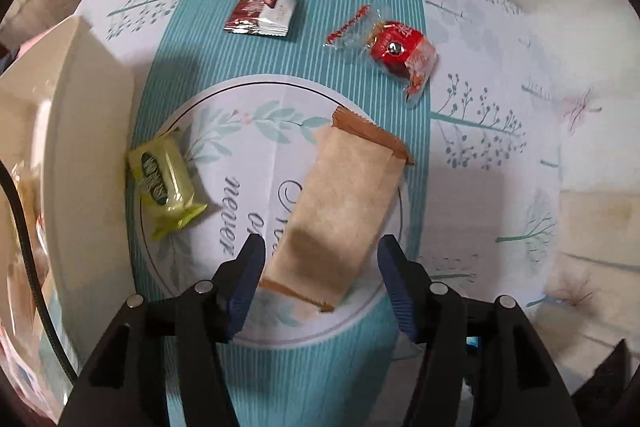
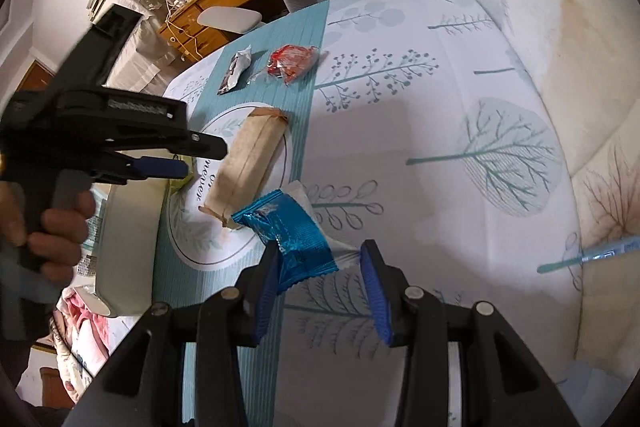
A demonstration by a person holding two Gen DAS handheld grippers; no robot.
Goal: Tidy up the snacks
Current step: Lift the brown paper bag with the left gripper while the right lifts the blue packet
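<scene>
At the left edge of the left wrist view sits a white box (image 1: 92,131); the left gripper (image 1: 322,263), spread, straddles the brown packet (image 1: 340,203) at lower centre, likely about to close. The right gripper (image 2: 320,263), also spread, flanks the blue packet (image 2: 292,231) without pinching it

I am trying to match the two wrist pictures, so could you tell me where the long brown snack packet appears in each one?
Left wrist view: the brown packet lies lower centre, reaching between the open left gripper.
Right wrist view: it lies left of centre, beyond the blue packet at the right gripper.
Shared landmark: the white circle printed on the tablecloth, under the packet in both.
</scene>
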